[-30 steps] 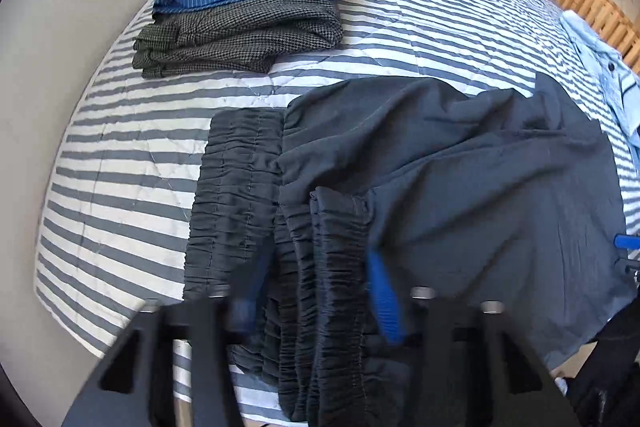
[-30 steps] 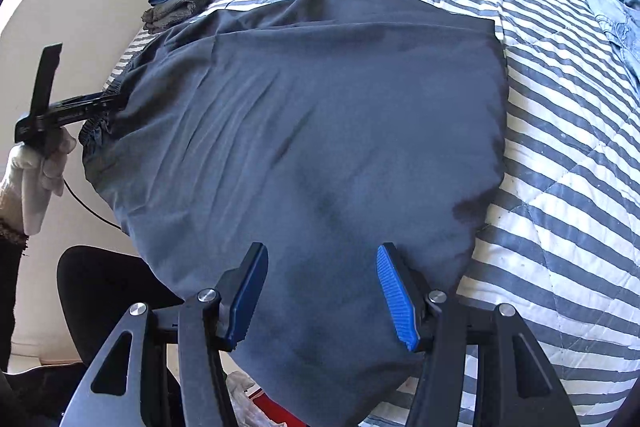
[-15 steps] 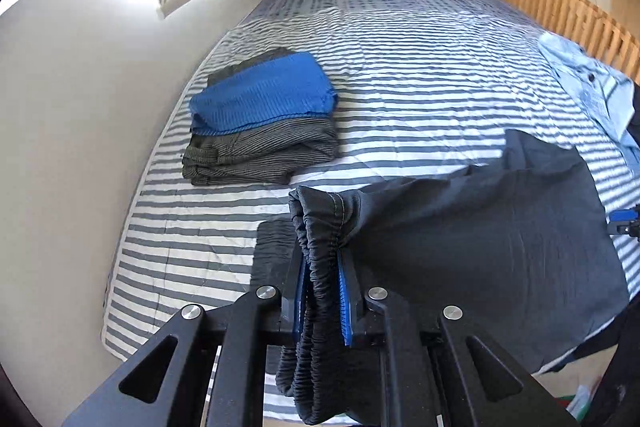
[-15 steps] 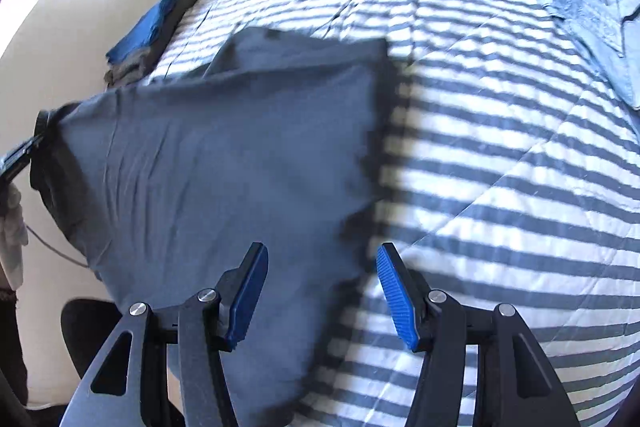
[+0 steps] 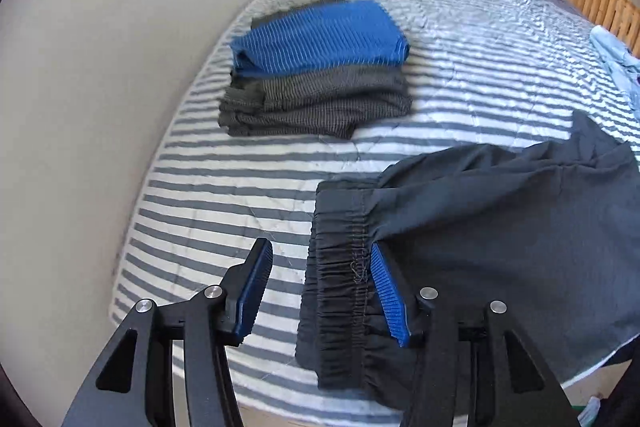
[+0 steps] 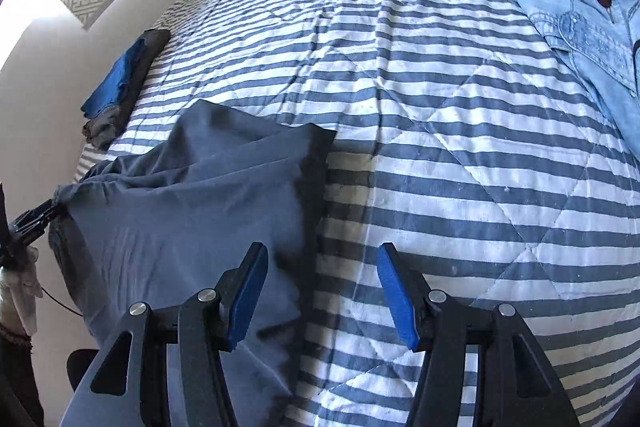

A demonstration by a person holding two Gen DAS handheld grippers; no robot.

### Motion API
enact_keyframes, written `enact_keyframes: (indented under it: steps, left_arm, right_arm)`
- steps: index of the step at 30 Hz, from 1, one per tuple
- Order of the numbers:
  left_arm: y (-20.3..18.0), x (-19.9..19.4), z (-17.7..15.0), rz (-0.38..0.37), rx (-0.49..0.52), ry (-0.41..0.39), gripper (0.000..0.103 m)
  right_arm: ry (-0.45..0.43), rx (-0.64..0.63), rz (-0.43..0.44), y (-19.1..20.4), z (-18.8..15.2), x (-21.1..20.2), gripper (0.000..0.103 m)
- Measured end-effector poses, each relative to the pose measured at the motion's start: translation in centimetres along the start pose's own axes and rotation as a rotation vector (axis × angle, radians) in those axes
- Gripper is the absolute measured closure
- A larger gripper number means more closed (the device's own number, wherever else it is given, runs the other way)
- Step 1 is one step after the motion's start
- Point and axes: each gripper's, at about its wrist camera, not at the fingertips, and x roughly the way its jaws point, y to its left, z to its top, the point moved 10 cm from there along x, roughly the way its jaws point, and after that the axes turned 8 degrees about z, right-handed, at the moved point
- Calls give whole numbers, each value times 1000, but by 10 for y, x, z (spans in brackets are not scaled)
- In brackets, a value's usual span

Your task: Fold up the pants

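The dark pants (image 5: 480,227) are laid on the striped bed (image 5: 248,195) at its near edge, waistband gathered in stacked layers. The left hand-held gripper (image 5: 320,291) is seen opening, the waistband between its jaws and against the right pad only. The right hand-held gripper (image 6: 320,291) is held spread over bare quilt, nothing gripped. Once released, the elastic layers may be expected to spring apart or slide off the edge.
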Motion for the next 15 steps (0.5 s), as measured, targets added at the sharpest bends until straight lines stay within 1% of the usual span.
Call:
enact_keyframes:
  steps: [2, 4, 5, 7, 10, 12, 13, 15]
  left_arm:
    - [-19, -25, 0, -29, 42, -49, 49]
    - [-54, -44, -3, -96, 92, -67, 49]
    - [-77, -54, -6, -140, 118, -77, 48]
    - [-120, -71, -11, -211, 171, -88, 48]
    - [-194, -95, -15, -342, 266, -81, 48]
    - [-237, -107, -11, -410, 327, -73, 48]
    - [-257, -112, -7, -425, 352, -72, 48]
    - [-306, -118, 7, -470, 403, -68, 48]
  right_arm:
    - [17, -31, 35, 9, -19, -11, 50]
    - [41, -27, 92, 16, -44, -21, 50]
    - [54, -13, 123, 18, -57, -25, 50]
    - [83, 10, 154, 18, -83, -30, 50]
    - [82, 9, 196, 24, -116, -42, 50]
    - [76, -16, 209, 29, -132, -44, 50]
    - [75, -36, 207, 31, -139, -43, 50]
    - [61, -81, 174, 30, -152, -42, 50]
